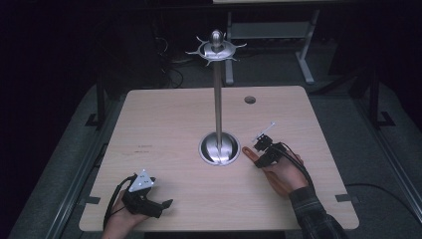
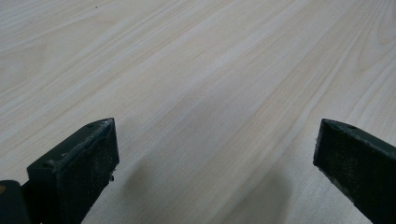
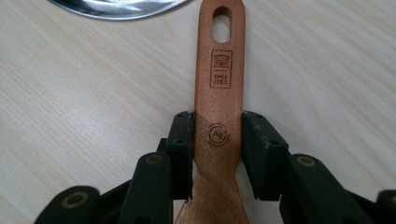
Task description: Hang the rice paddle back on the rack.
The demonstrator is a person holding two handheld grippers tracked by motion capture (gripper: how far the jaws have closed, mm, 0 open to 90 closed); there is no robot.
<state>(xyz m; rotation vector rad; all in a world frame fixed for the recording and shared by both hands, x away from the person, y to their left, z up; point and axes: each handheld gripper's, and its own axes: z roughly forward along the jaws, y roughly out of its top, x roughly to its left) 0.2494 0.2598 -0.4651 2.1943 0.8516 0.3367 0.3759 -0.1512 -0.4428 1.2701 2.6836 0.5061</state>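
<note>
Right tool [image 3: 217, 154]: jaws set either side of a wooden spatula [image 3: 219, 93], at the neck where the handle widens toward the blade. Pads look to be touching both edges; whether they press firmly yet I cannot tell for certain, as a sliver of tabletop [image 3: 70, 102] shows by the right pad. I read it as clamped on the spatula. The spatula lies flat on the tabletop, its hanging hole pointing toward the stand base [image 3: 116, 5], close to it but apart.

Risks, as judged:
- The grip sits on a taper. If the pads bear on sloped edges, the spatula could slide or pivot out on lifting.
- Grip is far from the hole end, so that end may droop or swing and knock the base.
- The stand [image 1: 218, 99] is tall and thin with small hooks at its crown; a nudge while hanging could tip it.

Left tool [image 2: 215, 158]: jaws wide apart, nothing between them, just above bare tabletop at the near left corner.

Containers: none on the tabletop. The stand's hooks [image 1: 217, 50] carry nothing.
</note>
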